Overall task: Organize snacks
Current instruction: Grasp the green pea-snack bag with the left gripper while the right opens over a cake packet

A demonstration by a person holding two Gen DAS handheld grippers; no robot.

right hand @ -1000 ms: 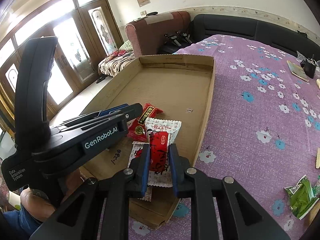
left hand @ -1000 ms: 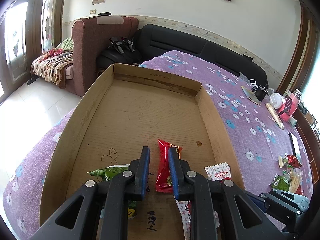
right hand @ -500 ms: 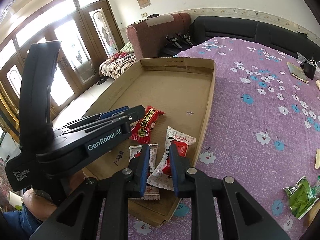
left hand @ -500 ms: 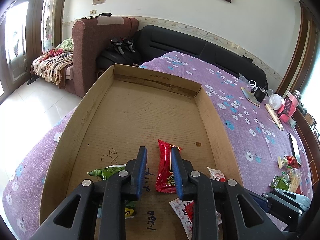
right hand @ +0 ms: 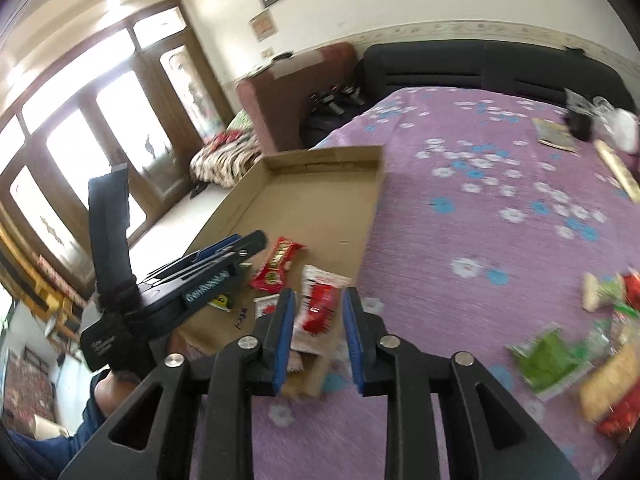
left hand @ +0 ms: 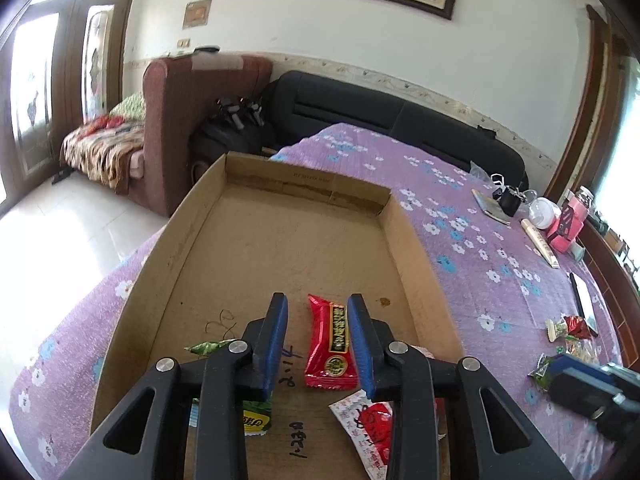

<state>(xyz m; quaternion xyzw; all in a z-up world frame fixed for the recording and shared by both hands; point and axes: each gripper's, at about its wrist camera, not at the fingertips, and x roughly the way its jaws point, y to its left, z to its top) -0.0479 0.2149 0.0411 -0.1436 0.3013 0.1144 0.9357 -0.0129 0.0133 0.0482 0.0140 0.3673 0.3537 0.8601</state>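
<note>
A shallow cardboard box (left hand: pixel 408 248) lies on the purple flowered cloth. On its floor a red snack bar (left hand: pixel 332 344) rests between the fingers of my left gripper (left hand: pixel 318 308), whose jaws are opening and do not press on it. A green packet (left hand: pixel 208 347) and a white-and-red packet (left hand: pixel 368 420) lie nearby. In the right wrist view my right gripper (right hand: pixel 319 300) hangs over the box's (right hand: pixel 372 216) near corner, jaws opening and empty, with the white-and-red packet (right hand: pixel 320 304) lying below them. The red bar (right hand: pixel 278 264) and the left gripper (right hand: pixel 240 244) show to its left.
Loose snacks lie on the cloth to the right: a green packet (right hand: pixel 548 356) and red ones beside it. A phone (left hand: pixel 582 300), a pink box (left hand: pixel 568 224) and a cup (left hand: pixel 542 212) sit along the table's far right. A black sofa (left hand: pixel 400 120) stands behind.
The left jaws have parted around the red bar. The right gripper let the white-and-red packet drop into the box, opened, and pulled back towards the right.
</note>
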